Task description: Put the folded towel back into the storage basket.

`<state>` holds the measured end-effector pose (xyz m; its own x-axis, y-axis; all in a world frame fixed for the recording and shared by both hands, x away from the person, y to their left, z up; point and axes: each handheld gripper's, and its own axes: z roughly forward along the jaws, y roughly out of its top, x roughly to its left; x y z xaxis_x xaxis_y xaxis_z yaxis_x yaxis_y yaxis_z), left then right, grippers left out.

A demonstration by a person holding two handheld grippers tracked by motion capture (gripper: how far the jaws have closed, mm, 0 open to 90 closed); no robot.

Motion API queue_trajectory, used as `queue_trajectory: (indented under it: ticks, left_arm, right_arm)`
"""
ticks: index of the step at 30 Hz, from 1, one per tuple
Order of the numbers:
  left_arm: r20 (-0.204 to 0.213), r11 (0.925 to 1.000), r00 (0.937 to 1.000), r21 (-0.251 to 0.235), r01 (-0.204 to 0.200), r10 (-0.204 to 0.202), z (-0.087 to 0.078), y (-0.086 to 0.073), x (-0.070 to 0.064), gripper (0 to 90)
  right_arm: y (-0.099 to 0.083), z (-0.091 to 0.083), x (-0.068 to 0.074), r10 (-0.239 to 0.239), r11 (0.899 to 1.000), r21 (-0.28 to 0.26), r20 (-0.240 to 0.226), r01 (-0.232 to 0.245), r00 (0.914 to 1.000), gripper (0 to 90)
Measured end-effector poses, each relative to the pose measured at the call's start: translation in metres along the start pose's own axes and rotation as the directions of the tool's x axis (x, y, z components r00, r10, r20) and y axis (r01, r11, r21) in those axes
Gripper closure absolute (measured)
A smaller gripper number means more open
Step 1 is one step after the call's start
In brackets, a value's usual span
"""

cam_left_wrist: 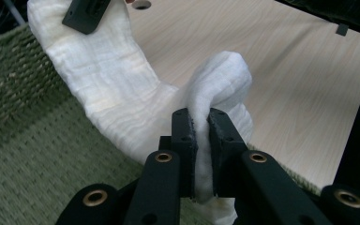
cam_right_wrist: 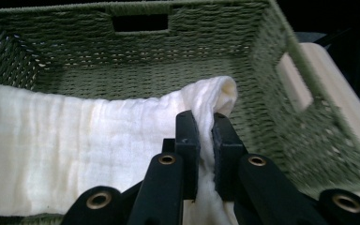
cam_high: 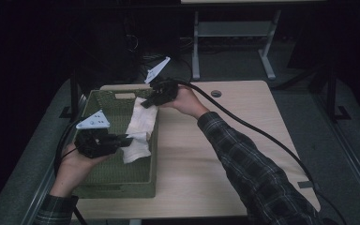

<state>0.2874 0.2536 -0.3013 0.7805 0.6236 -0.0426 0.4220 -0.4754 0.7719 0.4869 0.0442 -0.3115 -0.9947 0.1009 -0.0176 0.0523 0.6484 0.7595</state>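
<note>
Two hand-held grippers were both clenched on one white cloth (cam_high: 137,131), and you held it stretched along the right side of the green woven basket (cam_high: 104,183). Nearest you, your left hand-held gripper (cam_high: 127,139) pinched a bunched fold of the cloth between its jaws, above the basket's right wall; in the left gripper view the fold (cam_left_wrist: 220,79) rose out from between the pads. The cloth ran from there along the basket's right rim, partly draped over it toward the table (cam_high: 225,150). Farther off, your right hand-held gripper (cam_high: 146,104) gripped the cloth's other end near the basket's far right corner, its jaws closed on the fabric with the basket's inside behind.
</note>
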Motion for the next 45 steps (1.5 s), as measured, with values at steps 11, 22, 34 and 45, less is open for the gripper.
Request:
queue_trajectory:
  ticks: [11,22,34,45]
  left_arm:
    - [0.002,0.9995,0.9996,0.016,0.027,-0.027,0.004,-0.018,0.005,68.9]
    - [0.013,0.9994,0.9993,0.004,0.035,-0.035,0.011,-0.015,0.008,51.2]
    - [0.015,0.9993,0.9992,0.003,0.036,-0.036,0.012,-0.014,0.008,51.0]
    - [0.029,0.9995,0.9991,-0.01,0.03,-0.03,0.021,-0.003,0.004,46.6]
  right_arm:
    - [0.003,0.03,0.007,-0.007,0.999,0.042,-0.039,0.009,0.9992,83.7]
    - [-0.001,0.037,0.002,0.007,0.998,0.063,-0.031,-0.005,0.9995,83.7]
    - [-0.003,0.04,-0.004,0.008,0.999,0.043,0.037,-0.01,0.9993,65.3]
    - [-0.008,0.011,-0.01,0.038,0.999,0.006,0.093,-0.038,0.995,44.3]
